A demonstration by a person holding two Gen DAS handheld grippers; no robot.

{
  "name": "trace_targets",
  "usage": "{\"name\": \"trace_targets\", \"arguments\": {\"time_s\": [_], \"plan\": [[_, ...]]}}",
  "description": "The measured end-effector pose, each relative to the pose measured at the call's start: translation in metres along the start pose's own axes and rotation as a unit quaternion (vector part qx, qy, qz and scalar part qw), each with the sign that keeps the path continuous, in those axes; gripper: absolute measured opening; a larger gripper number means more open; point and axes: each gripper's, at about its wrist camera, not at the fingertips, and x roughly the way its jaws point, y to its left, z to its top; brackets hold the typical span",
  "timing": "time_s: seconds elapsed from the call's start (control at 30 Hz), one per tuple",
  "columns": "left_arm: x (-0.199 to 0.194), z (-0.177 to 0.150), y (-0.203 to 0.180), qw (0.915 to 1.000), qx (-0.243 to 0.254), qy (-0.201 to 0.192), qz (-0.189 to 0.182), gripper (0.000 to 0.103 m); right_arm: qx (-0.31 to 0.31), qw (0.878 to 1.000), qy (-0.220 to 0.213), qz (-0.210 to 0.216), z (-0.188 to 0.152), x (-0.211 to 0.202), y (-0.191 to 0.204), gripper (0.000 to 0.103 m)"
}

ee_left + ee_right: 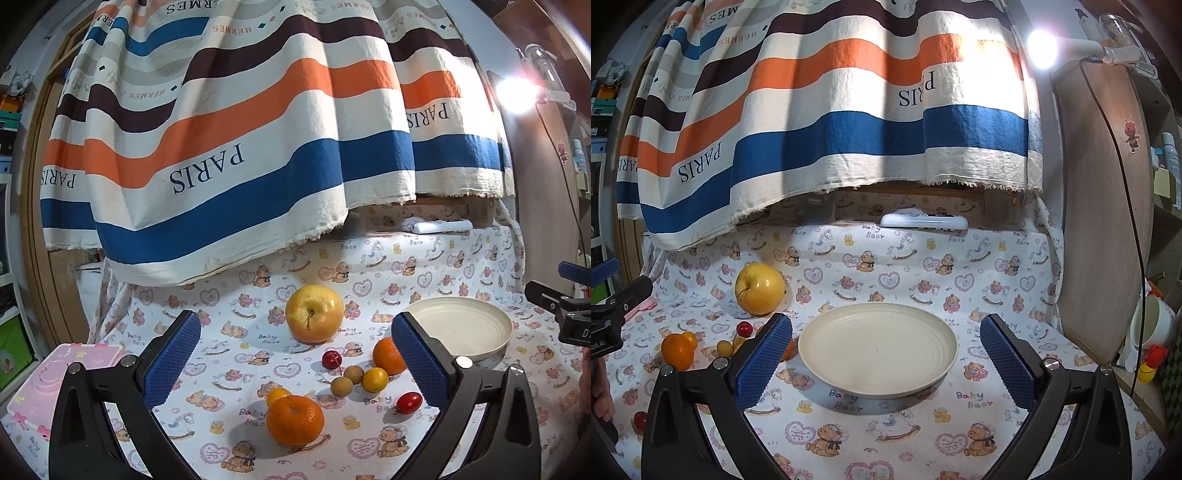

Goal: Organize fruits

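A yellow apple (314,313) (760,289) lies on the bear-print cloth. Nearer me sit a big mandarin (294,420) (677,351), a second mandarin (387,355) partly behind my finger, a cherry (331,359) (744,328), two brown longans (348,380), small yellow fruits (375,379) and a red cherry tomato (409,402). A cream plate (476,325) (934,365) holds nothing. My left gripper (295,363) is open above the fruits. My right gripper (885,362) is open, with the plate between its fingers.
A striped curtain (236,140) hangs over the back of the table. A white remote (924,221) lies under it. A pink box (55,380) sits at the left edge, a wooden panel (1104,221) and a cup (1152,325) on the right. A lamp (1041,48) glares.
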Motion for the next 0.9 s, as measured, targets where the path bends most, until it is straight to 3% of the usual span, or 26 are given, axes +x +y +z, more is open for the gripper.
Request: {"name": "trace_targets", "arguments": {"time_s": [0.33, 0.53, 0.9], "plan": [[0.0, 0.0, 0.0, 1.0, -0.003, 0.001, -0.001, 0.103, 0.008, 1.0, 0.009, 0.003, -0.002, 0.006, -0.005, 0.103], [-0.002, 0.0, -0.003, 1.0, 0.001, 0.0, 0.0, 0.103, -0.004, 1.0, -0.011, 0.004, -0.001, -0.003, 0.0, 0.103], [0.011, 0.0, 0.009, 0.999, -0.033, 0.03, 0.006, 0.103, -0.001, 1.0, -0.011, 0.003, 0.001, -0.004, -0.001, 0.103]]}}
